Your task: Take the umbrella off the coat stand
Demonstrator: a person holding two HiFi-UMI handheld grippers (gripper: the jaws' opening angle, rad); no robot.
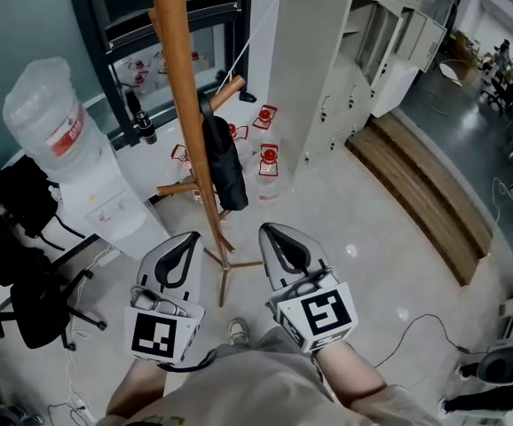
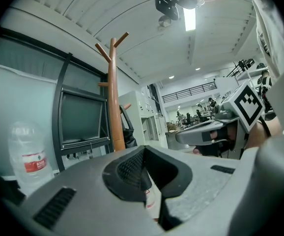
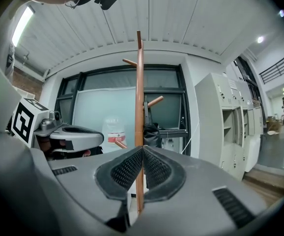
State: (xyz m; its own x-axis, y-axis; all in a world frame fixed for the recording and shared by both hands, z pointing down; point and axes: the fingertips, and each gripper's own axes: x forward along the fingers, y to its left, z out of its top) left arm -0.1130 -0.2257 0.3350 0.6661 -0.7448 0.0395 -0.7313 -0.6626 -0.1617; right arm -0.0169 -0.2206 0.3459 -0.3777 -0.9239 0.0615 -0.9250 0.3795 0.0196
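Observation:
A tall wooden coat stand point(image 1: 190, 105) rises just ahead of me. A folded black umbrella point(image 1: 225, 171) hangs by its handle from a peg on the stand's right side. My left gripper point(image 1: 188, 238) and right gripper point(image 1: 270, 229) are side by side below it, level, both shut and empty, a short way from the pole. In the right gripper view the coat stand point(image 3: 139, 97) stands straight past the right gripper point(image 3: 142, 149), with the umbrella point(image 3: 152, 132) just right of the pole. In the left gripper view the coat stand point(image 2: 114, 102) and umbrella point(image 2: 128, 136) lie left of the left gripper point(image 2: 143, 149).
A water dispenser with a large bottle point(image 1: 52, 122) stands at the left, and a black office chair point(image 1: 17, 273) is nearer me. White lockers point(image 1: 363, 51) and a low wooden platform point(image 1: 425, 193) are on the right. Small red-and-white items point(image 1: 268, 158) lie on the floor behind the stand.

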